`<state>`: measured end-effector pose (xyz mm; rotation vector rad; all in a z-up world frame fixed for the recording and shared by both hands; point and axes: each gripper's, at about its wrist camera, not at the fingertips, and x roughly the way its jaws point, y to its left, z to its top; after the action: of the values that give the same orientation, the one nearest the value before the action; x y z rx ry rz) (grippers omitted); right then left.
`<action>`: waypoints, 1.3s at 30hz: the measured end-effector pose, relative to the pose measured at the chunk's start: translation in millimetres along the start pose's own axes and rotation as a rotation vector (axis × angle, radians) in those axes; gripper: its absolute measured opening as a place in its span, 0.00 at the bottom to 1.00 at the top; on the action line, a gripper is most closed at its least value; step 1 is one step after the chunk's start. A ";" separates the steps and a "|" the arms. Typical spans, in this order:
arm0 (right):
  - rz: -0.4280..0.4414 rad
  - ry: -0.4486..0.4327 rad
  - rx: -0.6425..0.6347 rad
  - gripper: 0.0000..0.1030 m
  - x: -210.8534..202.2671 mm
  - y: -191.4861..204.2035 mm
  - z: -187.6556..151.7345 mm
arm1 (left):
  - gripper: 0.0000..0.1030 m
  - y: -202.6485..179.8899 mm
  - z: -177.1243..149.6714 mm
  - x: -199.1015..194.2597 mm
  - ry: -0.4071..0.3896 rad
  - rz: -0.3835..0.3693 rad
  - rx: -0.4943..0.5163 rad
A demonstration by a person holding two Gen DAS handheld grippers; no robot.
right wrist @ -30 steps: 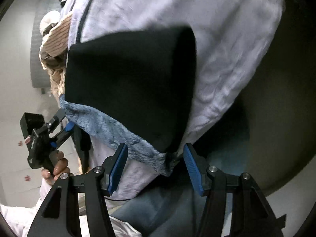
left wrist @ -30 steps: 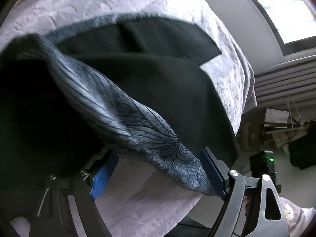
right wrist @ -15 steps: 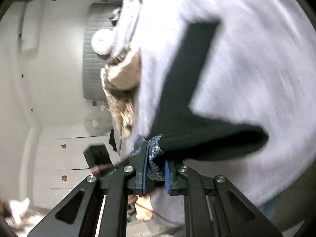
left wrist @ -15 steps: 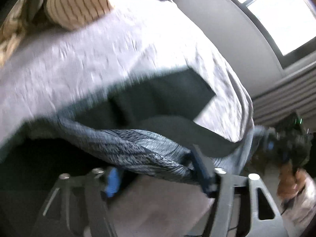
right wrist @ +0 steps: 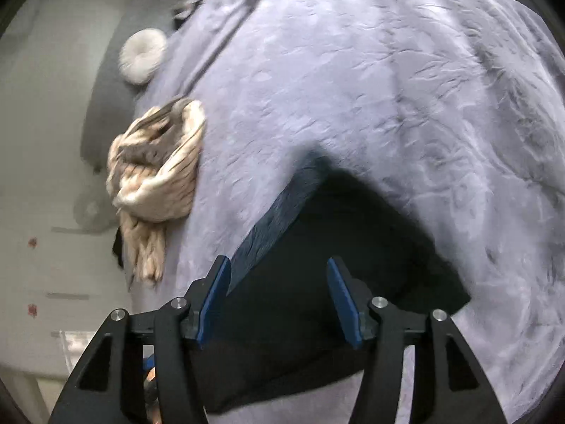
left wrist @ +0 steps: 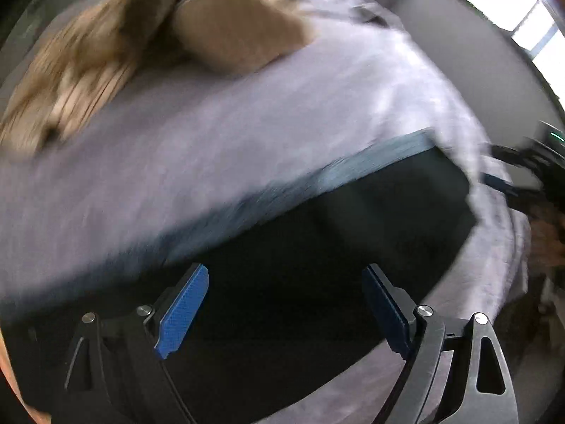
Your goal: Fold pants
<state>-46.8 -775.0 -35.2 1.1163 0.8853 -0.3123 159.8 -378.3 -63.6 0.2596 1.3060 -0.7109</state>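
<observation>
Black folded pants lie on crinkled lilac bedding; both grippers just opened, empty.

bed, lilac cover | on it: black pants; beige striped garment

Under me spreads a bed covered with a crumpled lavender bedspread, filling most of what I see. Near its far edge lies a heap of beige striped cloth, and beyond that a round white cushion rests against a grey padded headboard. Past the bed's side I see a pale wall and white drawer fronts with small red marks. From my left side, a bright window lets daylight in above a grey wall.
</observation>
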 end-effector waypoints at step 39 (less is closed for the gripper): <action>-0.384 -0.028 0.013 0.40 -3.6 -83.7 -34.3 | 0.89 -18.7 -5.4 69.2 0.076 0.185 -0.086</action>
<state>-117.1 -782.4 -91.8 0.9468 1.0724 -0.6488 150.4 -412.5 -126.1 0.3353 1.3613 -0.4913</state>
